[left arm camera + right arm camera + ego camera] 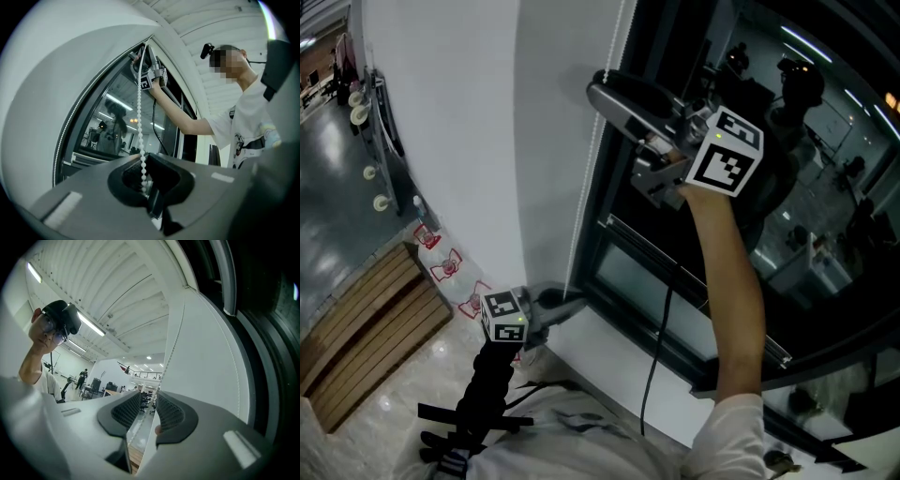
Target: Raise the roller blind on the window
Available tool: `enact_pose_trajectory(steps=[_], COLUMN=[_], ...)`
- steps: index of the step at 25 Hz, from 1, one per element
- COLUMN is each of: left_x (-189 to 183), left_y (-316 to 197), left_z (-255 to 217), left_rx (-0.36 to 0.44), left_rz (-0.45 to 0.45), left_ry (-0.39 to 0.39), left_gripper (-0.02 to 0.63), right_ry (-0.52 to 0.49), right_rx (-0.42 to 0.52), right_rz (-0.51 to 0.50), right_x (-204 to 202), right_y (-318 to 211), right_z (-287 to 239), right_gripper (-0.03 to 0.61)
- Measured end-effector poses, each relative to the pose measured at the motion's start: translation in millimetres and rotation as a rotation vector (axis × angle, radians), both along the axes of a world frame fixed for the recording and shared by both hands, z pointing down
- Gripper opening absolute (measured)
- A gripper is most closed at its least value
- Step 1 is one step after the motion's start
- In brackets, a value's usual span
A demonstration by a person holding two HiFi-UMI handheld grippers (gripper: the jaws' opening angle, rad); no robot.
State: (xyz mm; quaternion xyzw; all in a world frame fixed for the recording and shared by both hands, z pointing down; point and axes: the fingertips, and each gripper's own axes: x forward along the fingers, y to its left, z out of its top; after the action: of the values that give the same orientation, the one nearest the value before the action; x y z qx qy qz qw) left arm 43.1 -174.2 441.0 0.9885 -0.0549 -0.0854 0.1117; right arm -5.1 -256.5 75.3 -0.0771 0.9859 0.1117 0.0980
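Note:
The white roller blind (469, 122) hangs over the left part of the dark window (825, 216). Its white bead chain (586, 178) runs down the blind's right edge. My right gripper (605, 84) is raised high at the chain; in the right gripper view the bead chain (165, 363) passes through the gap of the open right gripper (149, 401) without the pads pressing on it. My left gripper (572, 302) sits low near the sill. In the left gripper view the bead chain (139, 117) drops straight into the left gripper (144, 176), which is shut on it.
A white window sill (609, 361) runs below the frame. A black cable (656, 347) hangs from the right gripper along the arm. Wooden slats (366, 323) and red-and-white bags (445, 267) lie on the floor at lower left.

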Motion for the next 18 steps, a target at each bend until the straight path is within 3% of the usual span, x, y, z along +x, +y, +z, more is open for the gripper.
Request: enact_pose_trajectory(steps=[6,12,18], left_x=[3.3,3.4,4.1], left_y=[2.2,2.7,4.0], left_z=[-1.0,1.8,1.0], left_rx=[-0.002,-0.005,-0.019], left_rz=[0.010,0.009,0.009], left_ry=[0.000,0.005,0.009], left_gripper=[-0.002,-0.002,-0.002], right_ry=[-0.004,-0.030,-0.021], right_rx=[-0.012,-0.118,-0.155], right_rz=[0.039,0.034,0.009], right_x=[-0.3,1.1,4.1], right_y=[-0.9,-3.6,5.5], right_z=[-3.8,-1.2,8.5], right_gripper=[0.018,0.014,0.005])
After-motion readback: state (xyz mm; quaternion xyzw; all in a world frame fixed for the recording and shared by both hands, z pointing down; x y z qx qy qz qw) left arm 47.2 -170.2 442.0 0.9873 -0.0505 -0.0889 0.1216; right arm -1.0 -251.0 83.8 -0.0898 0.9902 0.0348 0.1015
